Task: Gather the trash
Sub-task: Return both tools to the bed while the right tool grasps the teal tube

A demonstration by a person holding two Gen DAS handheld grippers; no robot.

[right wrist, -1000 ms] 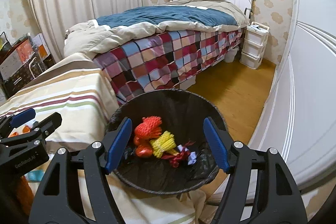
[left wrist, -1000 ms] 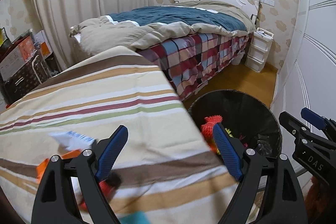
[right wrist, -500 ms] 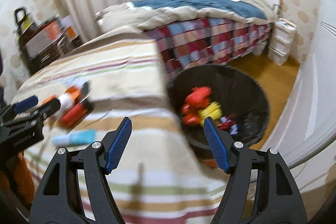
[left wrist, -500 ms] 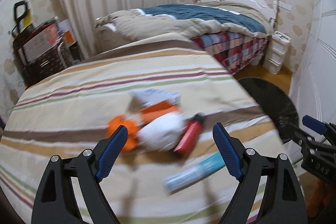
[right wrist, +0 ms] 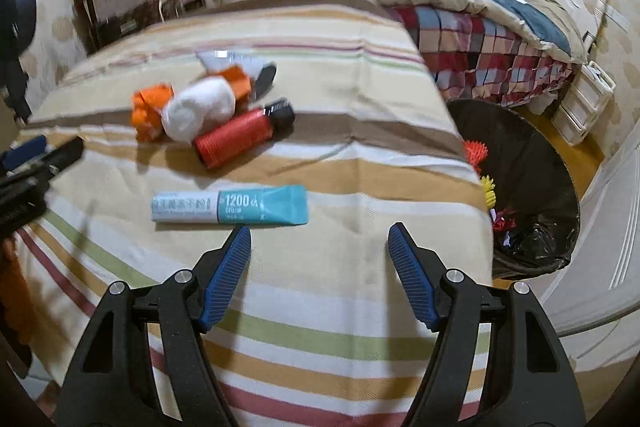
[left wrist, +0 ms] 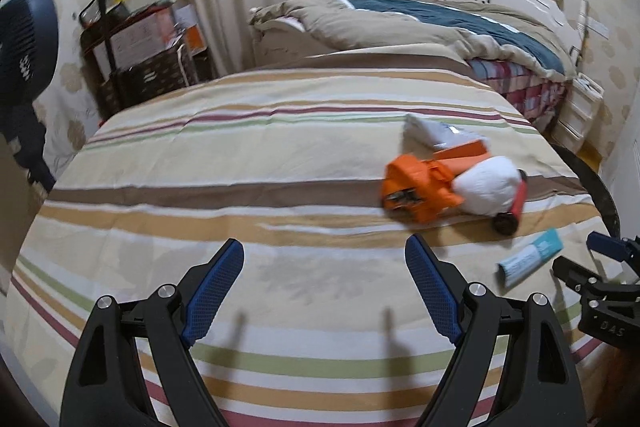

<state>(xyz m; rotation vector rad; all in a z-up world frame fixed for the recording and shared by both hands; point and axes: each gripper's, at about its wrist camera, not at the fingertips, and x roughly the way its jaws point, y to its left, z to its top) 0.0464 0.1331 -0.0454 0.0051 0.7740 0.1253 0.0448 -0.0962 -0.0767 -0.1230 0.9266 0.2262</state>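
Both grippers hang wide and empty over the striped tabletop (right wrist: 320, 307). Just ahead of the right gripper (right wrist: 319, 235) lies a teal pack (right wrist: 230, 207); beyond it a red bottle (right wrist: 236, 139), a white wad (right wrist: 198, 109) and orange scraps (right wrist: 150, 107) wait (all uncollected). The left gripper (left wrist: 324, 255) has bare cloth ahead. Off right, the bin (right wrist: 536, 163) already holds some trash; nothing blocks it.
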